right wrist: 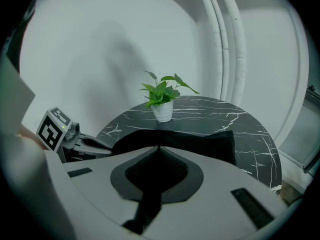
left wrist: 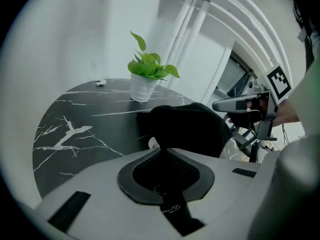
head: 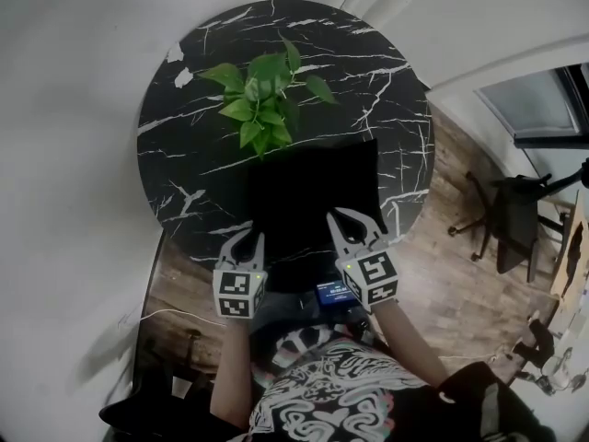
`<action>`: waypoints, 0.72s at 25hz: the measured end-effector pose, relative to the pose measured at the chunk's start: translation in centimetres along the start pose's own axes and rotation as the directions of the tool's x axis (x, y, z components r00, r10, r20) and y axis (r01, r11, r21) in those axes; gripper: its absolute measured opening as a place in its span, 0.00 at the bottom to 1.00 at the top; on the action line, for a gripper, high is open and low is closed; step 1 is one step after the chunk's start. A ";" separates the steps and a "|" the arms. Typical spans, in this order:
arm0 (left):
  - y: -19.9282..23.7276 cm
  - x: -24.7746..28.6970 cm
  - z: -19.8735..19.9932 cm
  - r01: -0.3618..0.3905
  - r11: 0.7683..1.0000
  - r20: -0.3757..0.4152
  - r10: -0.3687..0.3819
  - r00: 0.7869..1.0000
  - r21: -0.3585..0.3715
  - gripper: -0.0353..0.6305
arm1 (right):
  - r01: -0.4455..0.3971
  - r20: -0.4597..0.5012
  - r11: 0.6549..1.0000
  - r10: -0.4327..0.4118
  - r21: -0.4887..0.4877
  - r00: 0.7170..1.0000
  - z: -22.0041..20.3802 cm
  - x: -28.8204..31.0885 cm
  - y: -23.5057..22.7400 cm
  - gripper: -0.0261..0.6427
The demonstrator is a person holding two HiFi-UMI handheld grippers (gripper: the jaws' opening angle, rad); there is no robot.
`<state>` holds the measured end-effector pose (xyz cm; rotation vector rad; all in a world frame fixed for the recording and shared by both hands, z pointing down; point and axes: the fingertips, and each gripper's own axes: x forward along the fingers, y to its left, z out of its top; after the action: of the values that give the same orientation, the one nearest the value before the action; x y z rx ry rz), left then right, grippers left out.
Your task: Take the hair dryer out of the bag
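Observation:
A black bag (head: 313, 191) lies flat on the round black marble table (head: 184, 136), near its front edge. No hair dryer shows; the bag (left wrist: 192, 126) looks closed and dark. My left gripper (head: 247, 238) sits at the bag's front left corner. Its jaws (left wrist: 162, 150) are together, with black fabric rising straight from the tips. My right gripper (head: 352, 221) rests over the bag's front right part with its jaws (right wrist: 159, 147) shut. Whether they pinch any fabric of the bag (right wrist: 200, 141) does not show. Each gripper appears in the other's view: right gripper (left wrist: 235, 104), left gripper (right wrist: 80, 143).
A small green plant (head: 262, 99) in a white pot (left wrist: 142, 88) stands behind the bag, toward the table's far side. White wall and pipes lie beyond. An office chair (head: 511, 219) stands on the wooden floor at the right. The person's patterned shirt (head: 322, 385) fills the bottom.

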<state>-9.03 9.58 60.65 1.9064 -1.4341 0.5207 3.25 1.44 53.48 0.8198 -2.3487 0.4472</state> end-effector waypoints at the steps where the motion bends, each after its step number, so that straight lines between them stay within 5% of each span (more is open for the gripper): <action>1: 0.1 0.0 0.1 -0.004 1.000 0.000 0.004 1.000 0.005 0.12 | -0.008 0.000 1.000 0.008 0.004 1.000 0.1 0.1 0.1 0.07; 7: 0.0 -0.4 1.1 -0.013 0.998 0.010 0.013 1.000 0.057 0.09 | -0.109 -0.037 0.985 0.115 0.134 0.993 -0.3 0.7 1.1 0.07; 18: -1.3 -0.9 3.0 0.011 0.991 0.059 -0.019 0.998 0.135 0.09 | -0.232 -0.060 0.958 0.244 0.168 0.968 0.7 2.0 4.5 0.07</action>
<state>-8.27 8.21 57.67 2.0534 -1.4544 0.5704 -1.24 3.65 53.76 0.5778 -2.3682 0.7644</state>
